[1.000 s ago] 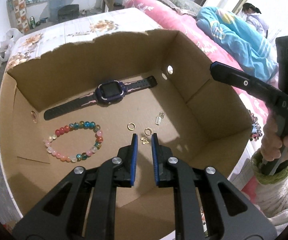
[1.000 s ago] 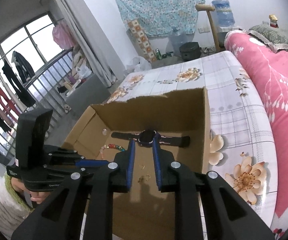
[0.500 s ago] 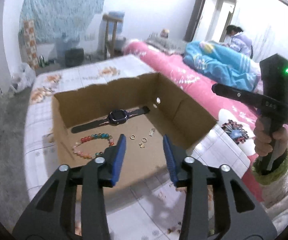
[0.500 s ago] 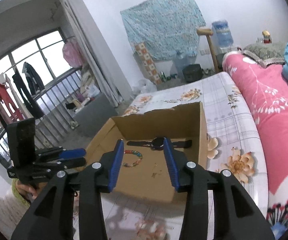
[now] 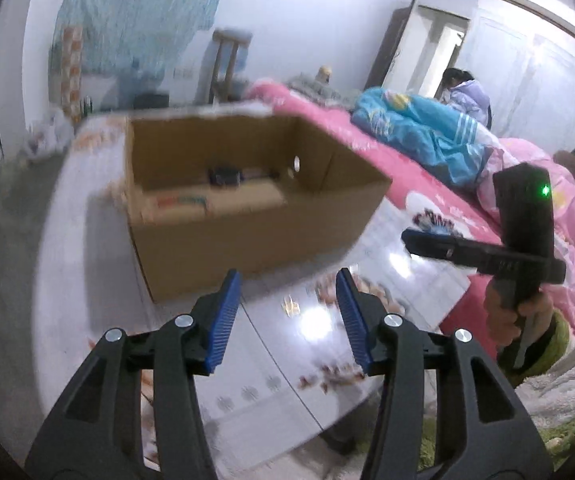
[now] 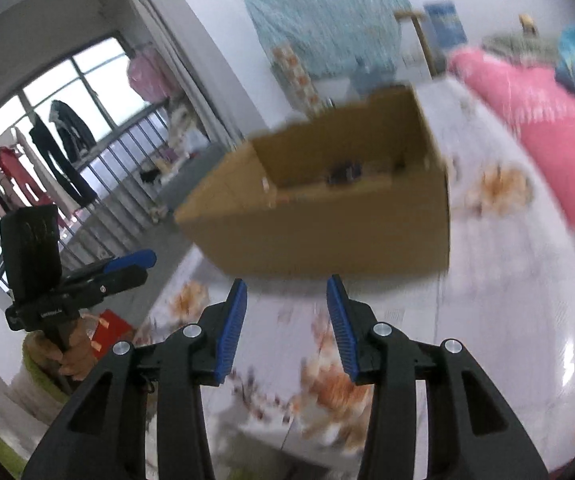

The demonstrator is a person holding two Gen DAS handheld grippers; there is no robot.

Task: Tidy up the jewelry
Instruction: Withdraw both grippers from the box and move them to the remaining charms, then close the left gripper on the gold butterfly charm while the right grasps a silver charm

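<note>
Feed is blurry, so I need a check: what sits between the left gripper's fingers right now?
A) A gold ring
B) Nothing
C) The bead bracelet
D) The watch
B: the left gripper stands open with only the tabletop showing in the gap; the watch lies in the box.

I see white walls (image 5: 307, 20), a blue patterned cloth (image 6: 327, 28) hung on the far wall, a big window (image 6: 47, 128) with railing and clothes (image 6: 59, 148) hanging outside, daylight coming in; a bed with pink quilt (image 5: 427, 200), a blue blanket (image 5: 415, 132), a person (image 5: 467, 96) sitting near a white wardrobe (image 5: 527, 80), grey floor (image 5: 3, 248)
</note>
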